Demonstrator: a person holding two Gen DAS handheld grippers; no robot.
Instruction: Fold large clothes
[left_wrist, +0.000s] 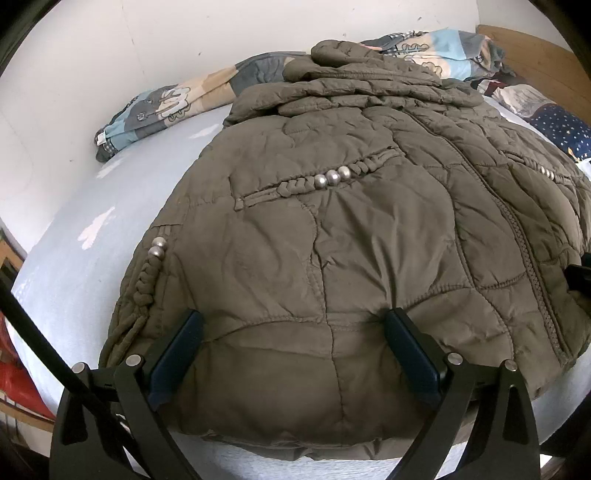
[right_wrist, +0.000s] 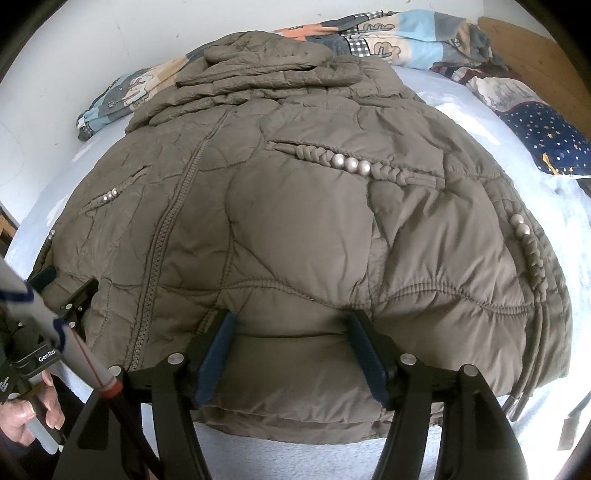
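Left wrist view: the left gripper (left_wrist: 291, 354) stands spread, hem of the quilted jacket (left_wrist: 332, 229) bulging between its fingers, unpinched. Right wrist view: the right gripper (right_wrist: 291, 354), spread likewise; slick padding may slip out on closing.

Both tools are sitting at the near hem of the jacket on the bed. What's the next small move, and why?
Probably close both tools on the hem. The left tool and right tool each straddle a bulge of the olive jacket at its near edge with fingers apart, not pinching. A firm grip would let you lift the hem toward the collar.
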